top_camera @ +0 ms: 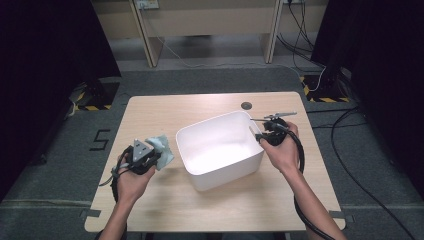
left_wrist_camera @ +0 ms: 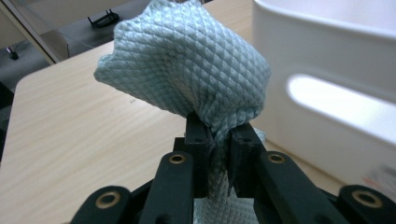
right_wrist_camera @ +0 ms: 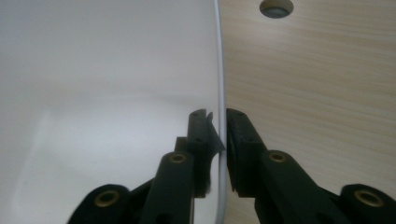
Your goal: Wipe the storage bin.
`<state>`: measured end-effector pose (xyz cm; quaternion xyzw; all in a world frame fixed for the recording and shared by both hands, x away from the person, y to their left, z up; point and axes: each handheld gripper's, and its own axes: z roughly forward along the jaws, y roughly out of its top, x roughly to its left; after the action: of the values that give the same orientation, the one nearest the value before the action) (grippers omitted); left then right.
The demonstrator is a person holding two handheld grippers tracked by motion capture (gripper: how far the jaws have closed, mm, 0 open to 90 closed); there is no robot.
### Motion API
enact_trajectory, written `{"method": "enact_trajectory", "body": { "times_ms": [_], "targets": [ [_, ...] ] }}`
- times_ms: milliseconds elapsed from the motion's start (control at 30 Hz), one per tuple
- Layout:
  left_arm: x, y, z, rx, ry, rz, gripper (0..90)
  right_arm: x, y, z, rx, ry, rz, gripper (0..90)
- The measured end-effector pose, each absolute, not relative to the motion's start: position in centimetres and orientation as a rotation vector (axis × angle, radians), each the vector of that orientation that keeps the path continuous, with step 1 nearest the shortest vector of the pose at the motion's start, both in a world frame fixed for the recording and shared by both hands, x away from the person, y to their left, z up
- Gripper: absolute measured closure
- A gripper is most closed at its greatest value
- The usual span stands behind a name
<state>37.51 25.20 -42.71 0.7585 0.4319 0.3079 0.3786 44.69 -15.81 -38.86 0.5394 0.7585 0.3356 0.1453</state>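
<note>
A pale blue-green quilted cloth (top_camera: 163,146) bunches up over the table's left side, just left of the tub. My left gripper (top_camera: 153,157) is shut on it, and in the left gripper view the cloth (left_wrist_camera: 187,65) billows above the gripper (left_wrist_camera: 218,133), pinched between the black jaws. A white plastic tub (top_camera: 227,172) stands at the middle of the table, and its inside looks bare. My right gripper (top_camera: 260,134) is at the tub's right rim. In the right gripper view one jaw is inside the tub (right_wrist_camera: 116,93) and one outside, with the gripper (right_wrist_camera: 217,119) closed on the thin rim.
The light wooden table (top_camera: 200,205) has a round cable hole (top_camera: 246,105) behind the tub, seen again as a cable hole (right_wrist_camera: 276,7) in the right gripper view. Cables trail from both grippers. Beyond the far edge are grey floor, desk legs and loose cables.
</note>
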Motion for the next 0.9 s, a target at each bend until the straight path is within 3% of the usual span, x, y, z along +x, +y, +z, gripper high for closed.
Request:
{"method": "enact_trajectory", "body": {
  "times_ms": [100,233,400,633,900],
  "targets": [
    [39.3,24.7,-42.3,1.944,1.090,0.808,80.3,43.8,-15.9,-37.2,1.517,2.153,1.029,74.4],
    [41.7,24.3,-42.1,1.953,1.079,0.823,80.3,43.0,-17.5,-36.2,1.522,2.125,1.051,78.2],
    [44.1,23.9,-42.6,1.956,1.063,0.818,80.3,41.9,-20.2,-37.5,1.605,2.129,0.991,86.2],
    [45.2,22.8,-43.2,1.992,1.014,0.779,80.2,40.2,-20.6,-39.8,1.671,2.215,0.941,89.4],
    [45.1,22.4,-43.2,2.008,0.949,0.731,80.4,39.2,-18.3,-39.8,1.615,2.276,0.957,89.1]
  ]
}}
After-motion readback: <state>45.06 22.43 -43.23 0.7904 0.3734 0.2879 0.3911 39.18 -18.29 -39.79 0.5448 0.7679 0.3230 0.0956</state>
